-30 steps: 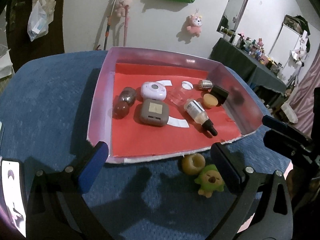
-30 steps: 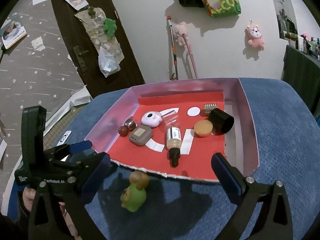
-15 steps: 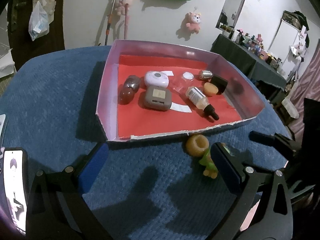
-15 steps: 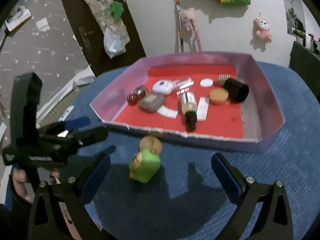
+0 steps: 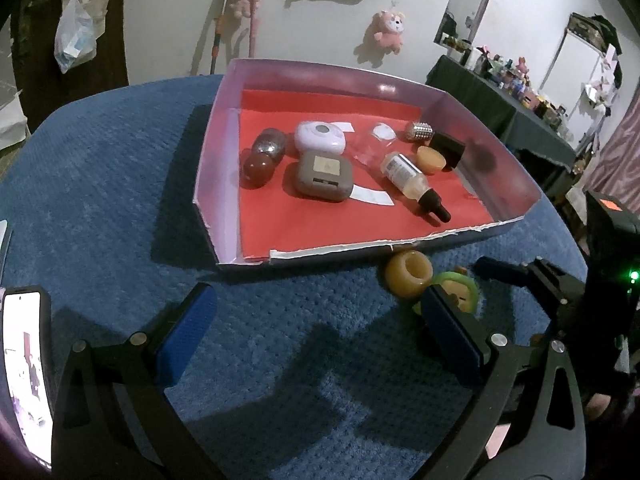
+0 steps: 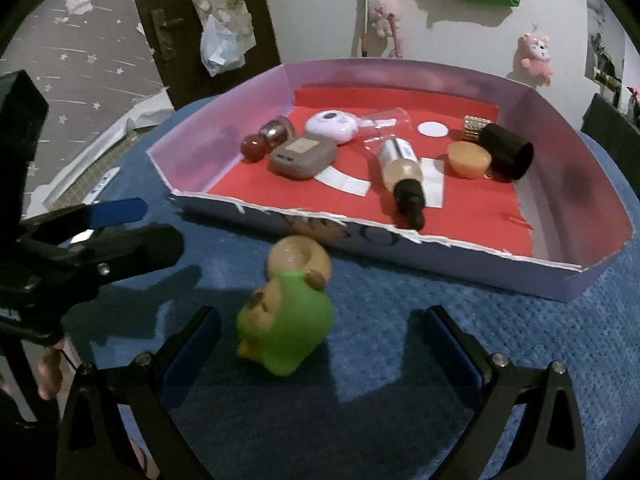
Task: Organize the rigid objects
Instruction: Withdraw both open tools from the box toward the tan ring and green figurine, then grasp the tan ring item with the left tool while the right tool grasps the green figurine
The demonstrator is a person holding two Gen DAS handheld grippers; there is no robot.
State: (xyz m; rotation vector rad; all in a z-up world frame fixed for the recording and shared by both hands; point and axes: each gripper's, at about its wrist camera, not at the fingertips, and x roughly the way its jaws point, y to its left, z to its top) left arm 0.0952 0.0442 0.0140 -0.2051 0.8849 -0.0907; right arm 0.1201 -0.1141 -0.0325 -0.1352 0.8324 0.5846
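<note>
A shallow box (image 5: 216, 128) (image 6: 460, 256) with a red floor lies on the blue cloth. Inside it are a dropper bottle (image 5: 412, 180) (image 6: 402, 168), a grey case (image 5: 324, 176) (image 6: 302, 156), a white case (image 5: 320, 136), two dark balls (image 5: 264, 156), a tan cap (image 6: 468, 158) and a black tube (image 6: 508, 150). Outside its near wall lie a green toy figure (image 6: 286, 328) (image 5: 460, 292) and a tan ring (image 6: 298, 256) (image 5: 408, 276). My right gripper (image 6: 320, 344) is open around the green toy. My left gripper (image 5: 320, 332) is open over bare cloth, its right finger beside the toy.
A phone (image 5: 24, 360) with a lit screen lies at the left edge. The blue cloth (image 5: 100, 184) covers the whole surface. Plush toys hang on the wall behind, and a dark door (image 6: 180, 20) stands at the left.
Both grippers dropped lower and nearer the cloth. The right gripper closed in on the green toy, which now sits between its open fingers.
</note>
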